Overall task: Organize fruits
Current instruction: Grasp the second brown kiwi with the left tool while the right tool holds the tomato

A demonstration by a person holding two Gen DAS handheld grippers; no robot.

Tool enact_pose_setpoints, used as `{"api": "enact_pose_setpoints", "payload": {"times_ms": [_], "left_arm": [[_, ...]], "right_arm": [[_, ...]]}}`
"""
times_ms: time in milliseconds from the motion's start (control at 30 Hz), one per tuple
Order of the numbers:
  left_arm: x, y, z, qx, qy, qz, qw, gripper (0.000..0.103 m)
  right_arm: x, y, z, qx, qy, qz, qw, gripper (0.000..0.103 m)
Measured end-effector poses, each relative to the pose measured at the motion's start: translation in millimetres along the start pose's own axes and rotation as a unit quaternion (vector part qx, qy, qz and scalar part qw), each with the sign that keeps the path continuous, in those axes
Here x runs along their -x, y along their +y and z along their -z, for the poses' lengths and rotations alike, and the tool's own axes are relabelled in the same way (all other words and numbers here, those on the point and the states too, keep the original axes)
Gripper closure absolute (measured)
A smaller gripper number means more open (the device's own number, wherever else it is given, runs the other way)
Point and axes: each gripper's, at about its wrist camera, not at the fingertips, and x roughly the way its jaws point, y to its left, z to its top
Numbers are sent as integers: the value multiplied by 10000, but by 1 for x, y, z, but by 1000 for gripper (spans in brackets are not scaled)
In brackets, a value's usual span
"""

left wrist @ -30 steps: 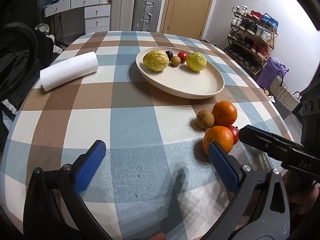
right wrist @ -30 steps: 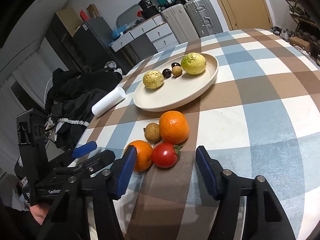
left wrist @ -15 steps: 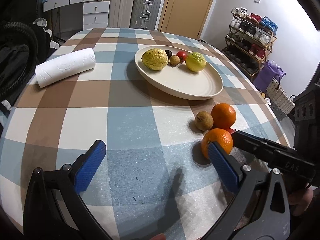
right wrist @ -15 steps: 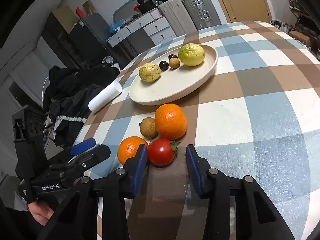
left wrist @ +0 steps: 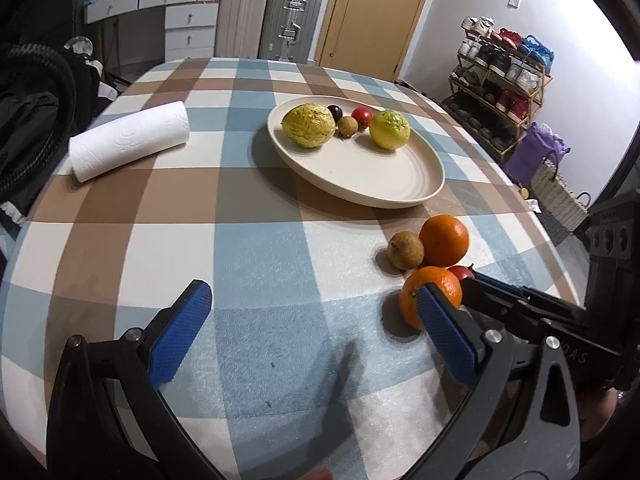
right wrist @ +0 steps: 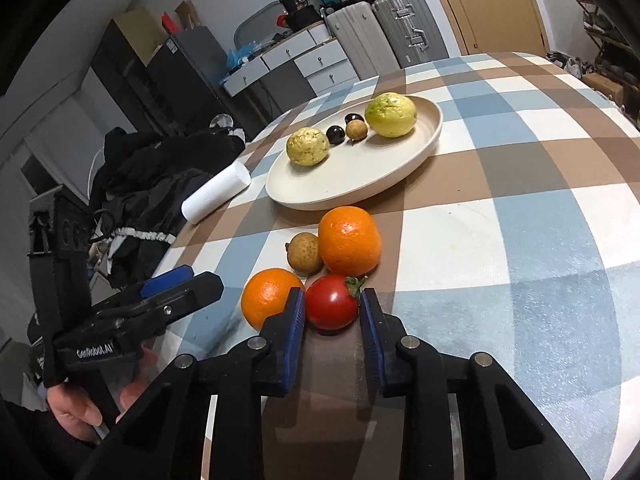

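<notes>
"GenRobot.AI" on left gripper (right wrist: 182,282); letters "DAS" on right gripper (left wrist: 476,280)

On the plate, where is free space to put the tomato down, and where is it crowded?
The near half of the plate, toward the oranges, is bare. Its far side is crowded: two yellow fruits with small ones between. The right gripper brackets the tomato.

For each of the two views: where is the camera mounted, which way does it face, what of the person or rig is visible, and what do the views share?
Left wrist: sits on the left tool, faces across the table toward the plate; its open blue fingers show, with the right tool at the right edge.
Right wrist: sits on the right tool, faces the tomato between its fingers; the left tool and a hand show.
Shared: plate, both oranges, tomato, paper roll.
</notes>
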Motion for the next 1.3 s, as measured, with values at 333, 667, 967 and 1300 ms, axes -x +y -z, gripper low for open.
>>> {"api": "enact_pose_setpoints", "payload": {"times_ms": [333, 667, 967, 1300], "left_arm": [[-29, 6, -41, 169, 646, 997, 9928, 1], [-58, -26, -53, -475, 956, 1235, 9866, 6], [-73, -29, -51, -388, 1104, 1590, 9803, 53], [-69, -35, -46, -672, 1064, 1641, 9784, 79]], "right_arm": [[24, -16, -5, -112, -321, 41, 9994, 74], [35, -33, -8, -269, -429, 37, 9987, 74], [36, -33, -11, -229, -485, -134, 9985, 74], [35, -34, -12, -228, -463, -129, 9986, 74]]}}
